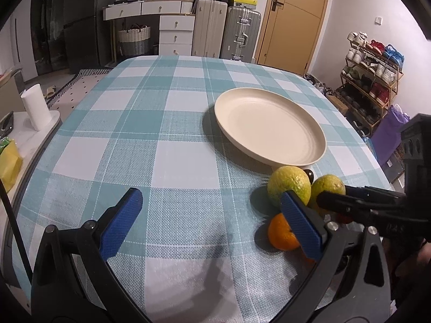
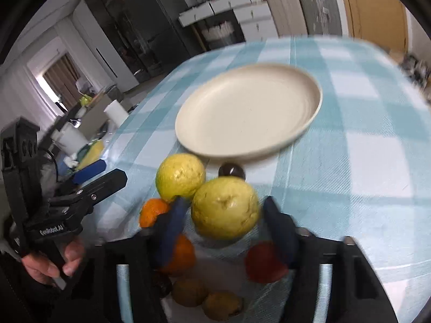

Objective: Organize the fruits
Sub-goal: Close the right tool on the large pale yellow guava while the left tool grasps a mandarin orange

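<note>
A cream plate sits empty on the checked tablecloth. In front of it lies a pile of fruit: two yellow-green citrus, two oranges, a dark plum, a red fruit and brown fruits. My right gripper straddles the nearer yellow-green citrus, fingers on either side; contact is blurred. My left gripper is open and empty over bare cloth, left of the pile.
The table edge curves close on the right, with a shoe rack beyond. A side counter with a white paper roll and a yellow bag stands on the left. Suitcases and drawers stand behind the table.
</note>
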Demonstrator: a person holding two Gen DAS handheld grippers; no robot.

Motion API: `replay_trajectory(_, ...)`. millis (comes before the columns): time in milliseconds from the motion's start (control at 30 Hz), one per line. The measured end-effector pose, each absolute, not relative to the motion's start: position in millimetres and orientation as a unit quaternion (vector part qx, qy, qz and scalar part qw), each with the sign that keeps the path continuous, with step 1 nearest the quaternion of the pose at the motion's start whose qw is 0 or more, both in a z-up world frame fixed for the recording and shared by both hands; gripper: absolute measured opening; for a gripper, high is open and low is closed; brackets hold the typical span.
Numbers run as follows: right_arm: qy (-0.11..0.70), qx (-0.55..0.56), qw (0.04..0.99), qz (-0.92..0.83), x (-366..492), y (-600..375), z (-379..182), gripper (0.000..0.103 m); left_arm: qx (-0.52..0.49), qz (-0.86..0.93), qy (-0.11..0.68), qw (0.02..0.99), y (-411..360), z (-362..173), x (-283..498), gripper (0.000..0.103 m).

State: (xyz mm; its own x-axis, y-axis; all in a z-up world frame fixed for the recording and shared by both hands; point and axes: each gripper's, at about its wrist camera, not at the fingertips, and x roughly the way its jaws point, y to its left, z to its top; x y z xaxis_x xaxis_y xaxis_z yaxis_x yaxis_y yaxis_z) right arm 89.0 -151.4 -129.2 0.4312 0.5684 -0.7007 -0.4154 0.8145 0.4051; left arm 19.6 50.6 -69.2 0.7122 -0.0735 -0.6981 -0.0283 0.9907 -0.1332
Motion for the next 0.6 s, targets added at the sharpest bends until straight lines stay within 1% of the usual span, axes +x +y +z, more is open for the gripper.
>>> replay_trajectory(367,0.448,0.101,0.841,0.286,91.0,-153.8,-130.0,0.053,-0.074,-0.033,0.395,0.915,48.7,-75.1,12.3,0.102)
replay_trajectory(600,0.434,0.113,0.847,0.285,85.7,-162.1,-124.5,0.053,-0.077,-0.048,0.411,0.907,49.3,-84.0,11.0,0.102)
